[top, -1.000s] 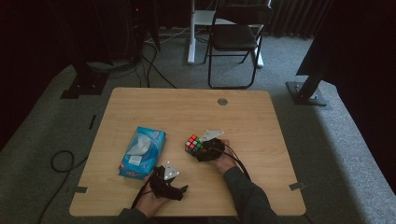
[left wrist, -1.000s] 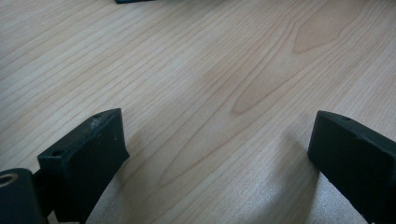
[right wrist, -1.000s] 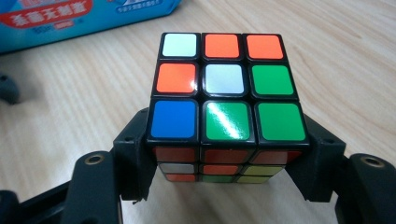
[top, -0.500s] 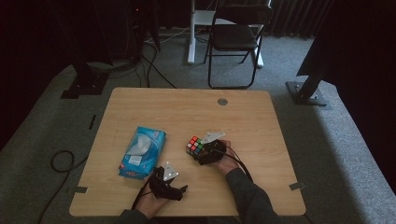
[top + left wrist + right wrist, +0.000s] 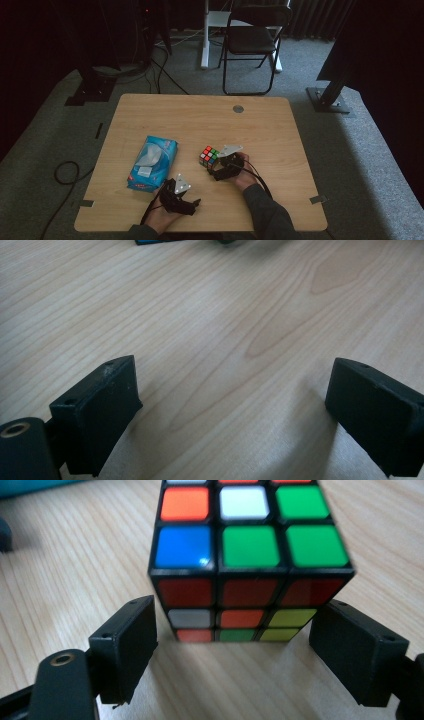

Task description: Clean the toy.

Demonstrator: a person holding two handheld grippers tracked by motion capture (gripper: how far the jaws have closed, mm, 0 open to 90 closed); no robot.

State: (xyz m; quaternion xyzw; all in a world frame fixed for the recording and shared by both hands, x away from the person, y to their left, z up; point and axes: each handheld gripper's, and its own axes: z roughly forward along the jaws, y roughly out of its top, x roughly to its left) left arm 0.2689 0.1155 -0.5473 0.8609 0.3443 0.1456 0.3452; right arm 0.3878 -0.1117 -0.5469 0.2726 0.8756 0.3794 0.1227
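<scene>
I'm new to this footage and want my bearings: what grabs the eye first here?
The scrambled, many-coloured puzzle cube stands out, sitting on the pale wooden table just ahead of the right claw, whose jaws have just been opening and now stand apart from it. Left of the cube lies a blue soft pack of wipes. The left claw rests open near the table's front edge, with bare wood between its jaws.

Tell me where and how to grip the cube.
Grip the cube by its two opposite upright side faces, low down, coming in level from the right gripper side. It sits flat on the table, square to the open jaws, which already stand just outside both sides, so its flat parallel faces should suit the pads.
</scene>
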